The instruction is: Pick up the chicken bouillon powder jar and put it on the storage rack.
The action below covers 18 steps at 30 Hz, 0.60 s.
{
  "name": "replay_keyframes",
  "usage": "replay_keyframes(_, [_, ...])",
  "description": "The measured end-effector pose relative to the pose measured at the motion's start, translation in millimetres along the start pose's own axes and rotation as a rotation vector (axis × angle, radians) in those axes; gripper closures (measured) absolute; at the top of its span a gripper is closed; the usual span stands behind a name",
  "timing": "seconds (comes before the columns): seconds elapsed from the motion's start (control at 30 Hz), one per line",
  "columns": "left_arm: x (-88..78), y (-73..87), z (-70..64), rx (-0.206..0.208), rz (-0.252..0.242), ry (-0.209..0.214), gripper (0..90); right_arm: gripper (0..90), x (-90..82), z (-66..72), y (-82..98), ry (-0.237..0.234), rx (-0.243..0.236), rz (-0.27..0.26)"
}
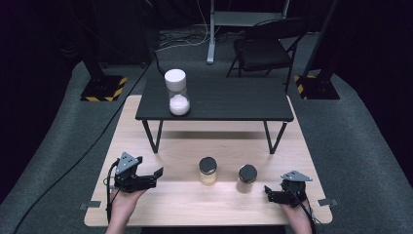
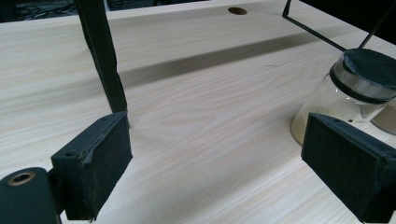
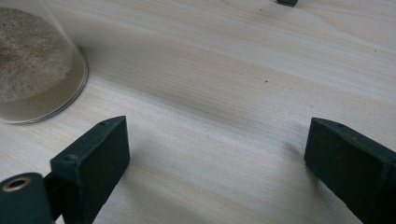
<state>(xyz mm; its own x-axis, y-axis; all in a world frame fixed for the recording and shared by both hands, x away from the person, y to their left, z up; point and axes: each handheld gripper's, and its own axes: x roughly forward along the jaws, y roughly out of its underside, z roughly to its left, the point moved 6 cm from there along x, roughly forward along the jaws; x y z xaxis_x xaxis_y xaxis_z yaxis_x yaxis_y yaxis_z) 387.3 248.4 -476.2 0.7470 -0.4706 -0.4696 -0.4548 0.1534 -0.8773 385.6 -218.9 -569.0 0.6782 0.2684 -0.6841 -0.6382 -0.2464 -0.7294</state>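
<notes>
A pale wooden table [image 1: 160,195] fills the lower half of the high view, a small black table [image 1: 243,100] standing on its far part with a white-lidded jar [image 1: 176,92] on top. I judge I am at the approach: my left gripper [image 1: 151,176], lower left, and my right gripper [image 1: 269,193], lower right, both gape with nothing between the jaws. Next I should close the left one around the nearer jar [image 1: 208,171] at lower centre, a short glass jar with a black lid and tan powder, beside its twin [image 1: 247,178].
</notes>
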Motion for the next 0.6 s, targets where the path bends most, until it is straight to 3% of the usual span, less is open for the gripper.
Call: replay_keyframes(0.6, [9.2,36.4,9.9,-0.043,0.024,-0.008,8.5,5.9,-0.5,0.1,0.5,0.003,-0.001,-0.001])
